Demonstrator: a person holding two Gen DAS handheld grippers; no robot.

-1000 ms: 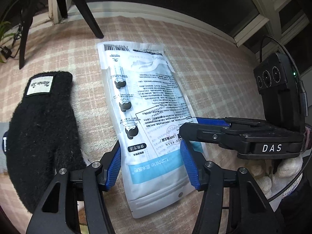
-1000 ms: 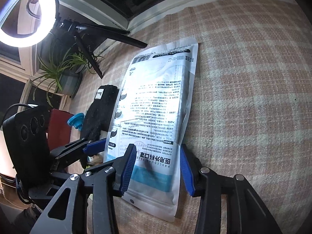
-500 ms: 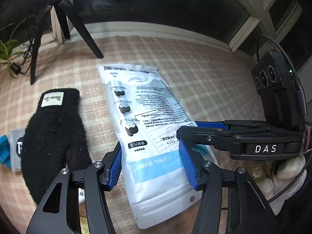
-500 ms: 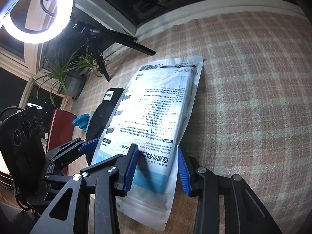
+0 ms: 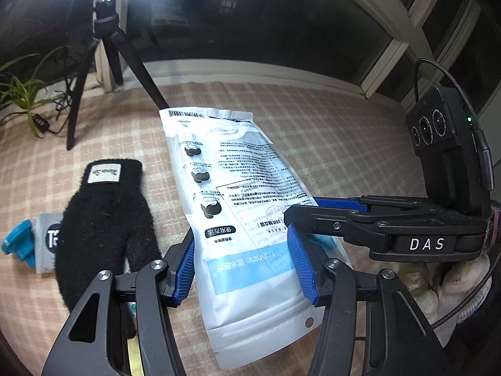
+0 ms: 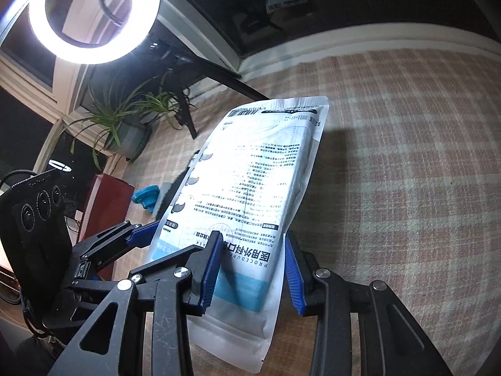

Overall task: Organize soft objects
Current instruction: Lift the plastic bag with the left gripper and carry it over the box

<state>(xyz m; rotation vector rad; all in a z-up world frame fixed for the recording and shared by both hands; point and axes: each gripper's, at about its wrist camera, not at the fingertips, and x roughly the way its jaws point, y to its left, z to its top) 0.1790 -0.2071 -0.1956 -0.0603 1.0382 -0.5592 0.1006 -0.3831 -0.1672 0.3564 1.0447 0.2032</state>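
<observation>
- Here, the left tongs (image 5: 242, 266) are clenched on the mask pouch (image 5: 238, 188); the blue pads bear on its left side, close to the end with the light blue band.
- The right tongs (image 6: 250, 269) grasp the same pouch by its right long edge: one pad lies on the printed face, and the other is at the edge.
- A hand in a white knit glove (image 5: 454, 282) shows behind the right tongs in the left wrist view.
- The white pouch runs away from both tongs, barcode end farthest. It is held clear of the checked cloth (image 6: 407, 156), where its shadow falls to the right.
- A black fuzzy glove (image 5: 103, 219) lies flat on the cloth just left of the pouch, with its white label at the far cuff.
- Beside the glove's left edge lies a grey packet (image 5: 47, 241) with a blue piece (image 5: 17, 247) next to it.
- Farther out, a black tripod (image 5: 125, 53) stands on the cloth under a lit ring light (image 6: 94, 15).
- A potted plant (image 6: 125, 116) stands at the cloth's far left, by the dark windows.
</observation>
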